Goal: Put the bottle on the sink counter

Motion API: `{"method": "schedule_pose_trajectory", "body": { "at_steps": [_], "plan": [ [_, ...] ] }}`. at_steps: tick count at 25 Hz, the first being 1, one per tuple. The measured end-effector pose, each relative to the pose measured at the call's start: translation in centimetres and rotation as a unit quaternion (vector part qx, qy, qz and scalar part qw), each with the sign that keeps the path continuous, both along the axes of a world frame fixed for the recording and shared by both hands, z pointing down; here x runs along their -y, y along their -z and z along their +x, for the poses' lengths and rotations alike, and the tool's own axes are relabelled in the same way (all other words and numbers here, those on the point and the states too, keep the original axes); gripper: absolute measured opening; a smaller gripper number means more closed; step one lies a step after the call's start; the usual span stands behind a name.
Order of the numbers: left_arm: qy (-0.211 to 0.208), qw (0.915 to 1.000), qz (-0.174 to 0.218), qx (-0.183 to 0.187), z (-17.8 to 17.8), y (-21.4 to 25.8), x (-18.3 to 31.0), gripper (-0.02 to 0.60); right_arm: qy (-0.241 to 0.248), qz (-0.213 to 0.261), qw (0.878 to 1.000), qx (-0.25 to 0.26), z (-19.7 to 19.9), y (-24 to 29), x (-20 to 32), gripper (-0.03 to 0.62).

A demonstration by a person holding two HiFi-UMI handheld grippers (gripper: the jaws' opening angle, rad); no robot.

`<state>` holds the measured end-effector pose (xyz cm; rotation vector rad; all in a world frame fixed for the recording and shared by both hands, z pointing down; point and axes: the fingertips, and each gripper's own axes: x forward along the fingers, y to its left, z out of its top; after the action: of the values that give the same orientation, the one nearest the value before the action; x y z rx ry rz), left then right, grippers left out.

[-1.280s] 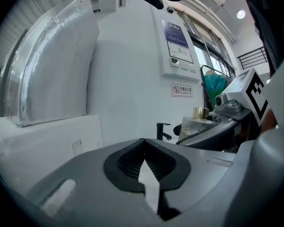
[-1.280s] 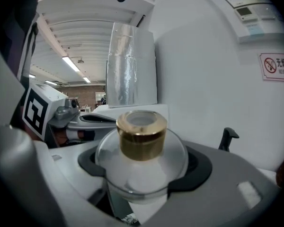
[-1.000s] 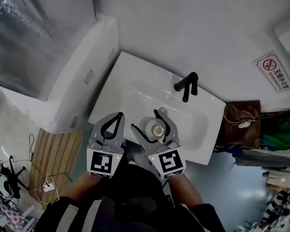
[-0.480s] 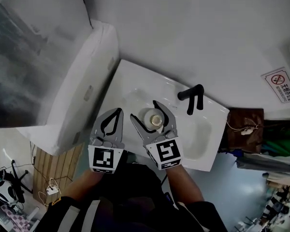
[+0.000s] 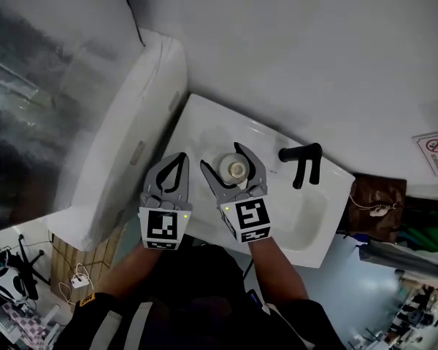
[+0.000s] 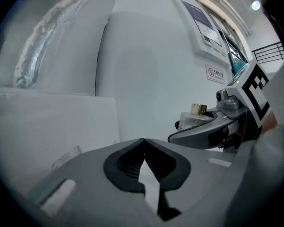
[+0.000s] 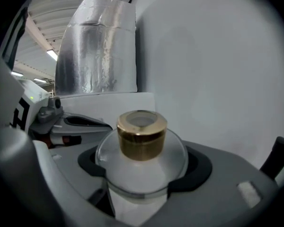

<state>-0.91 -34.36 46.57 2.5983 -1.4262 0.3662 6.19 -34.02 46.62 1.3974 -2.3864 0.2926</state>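
Observation:
A clear, round-shouldered bottle [image 5: 236,170] with a gold cap [image 7: 141,134] stands upright between the jaws of my right gripper [image 5: 223,159], which is shut on its body. In the head view the bottle hangs over the left part of the white sink counter [image 5: 204,122], left of the black faucet [image 5: 303,162]. My left gripper [image 5: 179,157] is just to the bottle's left with its tips together and nothing in it. The left gripper view shows those shut tips [image 6: 143,141], with the bottle [image 6: 191,119] off to the right. Whether the bottle's base touches the counter is hidden.
The basin [image 5: 299,210] lies to the right of the grippers. A large white fixture [image 5: 131,122] and a foil-covered surface [image 5: 44,86] stand on the left. A white wall rises behind the sink. A brown bag [image 5: 372,195] sits at the right.
Both grippers have moved forward and a little down together, taking the bottle from above the basin's front edge to over the counter's left part. The jaws look unchanged.

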Motion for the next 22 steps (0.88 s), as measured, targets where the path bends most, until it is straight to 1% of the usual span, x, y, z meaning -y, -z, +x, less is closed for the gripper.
{"method": "schedule_pose_trajectory", "body": {
  "at_steps": [8,16,19,22],
  "plan": [
    [0.008,0.9999,-0.014,0.005,0.7,-2.6,2.4,0.0,-0.012,-0.003,1.0,-0.004,0.5,-2.7,3.7,0.339],
    [0.017,0.9991,-0.039,0.0,1.3,-5.3,4.8,0.0,-0.032,-0.005,0.999,-0.007,1.0,-5.5,7.2,0.339],
    [0.021,0.9988,-0.045,0.001,1.5,-6.1,5.8,0.0,-0.033,-0.011,0.999,-0.012,1.0,-6.7,8.2,0.339],
    [0.023,0.9984,-0.052,0.001,1.7,-6.9,6.7,0.0,-0.032,-0.005,0.999,-0.007,0.7,-7.1,9.3,0.339]
  ]
}}
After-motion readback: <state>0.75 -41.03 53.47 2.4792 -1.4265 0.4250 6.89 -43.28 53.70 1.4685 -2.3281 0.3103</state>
